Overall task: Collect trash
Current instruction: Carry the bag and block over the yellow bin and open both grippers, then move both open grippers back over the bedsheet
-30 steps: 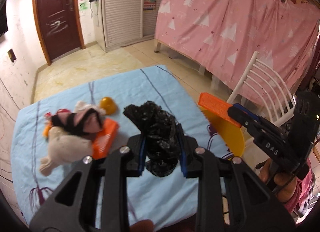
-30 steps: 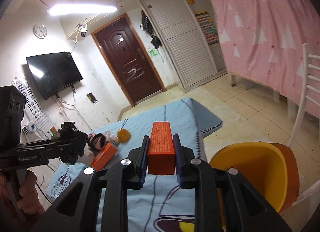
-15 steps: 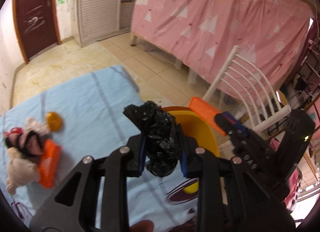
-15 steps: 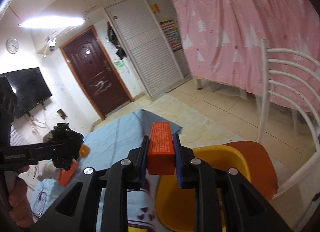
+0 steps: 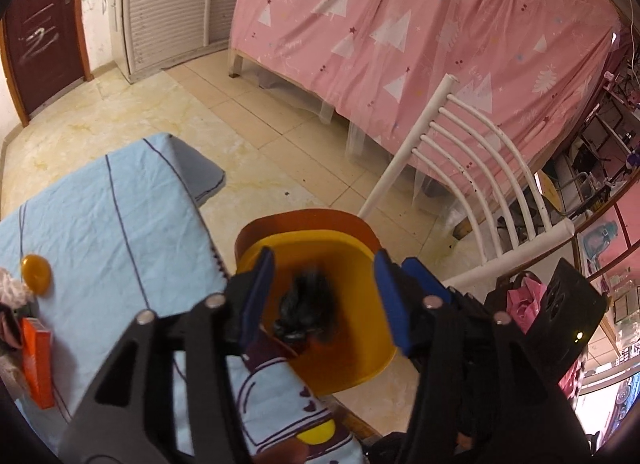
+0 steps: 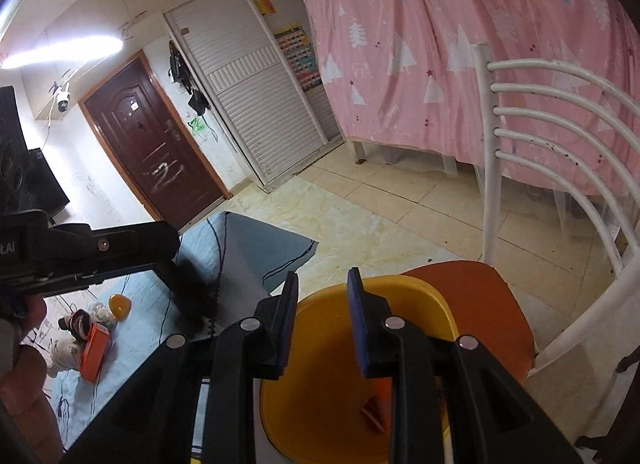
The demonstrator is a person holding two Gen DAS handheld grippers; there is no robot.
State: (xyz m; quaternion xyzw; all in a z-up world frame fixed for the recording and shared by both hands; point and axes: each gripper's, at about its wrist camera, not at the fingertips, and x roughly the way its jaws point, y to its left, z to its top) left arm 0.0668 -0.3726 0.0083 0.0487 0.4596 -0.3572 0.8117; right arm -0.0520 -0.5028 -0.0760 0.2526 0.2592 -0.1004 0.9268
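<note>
Room: a pale tiled floor (image 5: 168, 104) is stretching toward a dark brown door (image 6: 156, 160), white slatted closet doors (image 6: 260, 116) and a pink curtain (image 5: 420, 44) printed with white trees.
Table: a wrinkled light-blue cloth (image 5: 100, 224) is covering it, carrying a flat orange box (image 5: 38, 360) and a smooth amber disc (image 5: 36, 272).
Left gripper (image 5: 320, 296): its blue-padded fingers are standing wide apart, gripping nothing.
Black bag (image 5: 308, 312): a crumpled, glossy plastic wad, blurred, is sitting inside the bin below those fingers.
Bin (image 6: 400, 296): a smooth yellow plastic tub is resting on the chair's orange seat (image 6: 480, 304).
Right gripper (image 6: 322, 316): fingers parted, empty, hovering above the bin.
Orange block (image 6: 374, 410): lying in the bin's bottom.
Chair (image 5: 472, 168): white curved metal bars.
</note>
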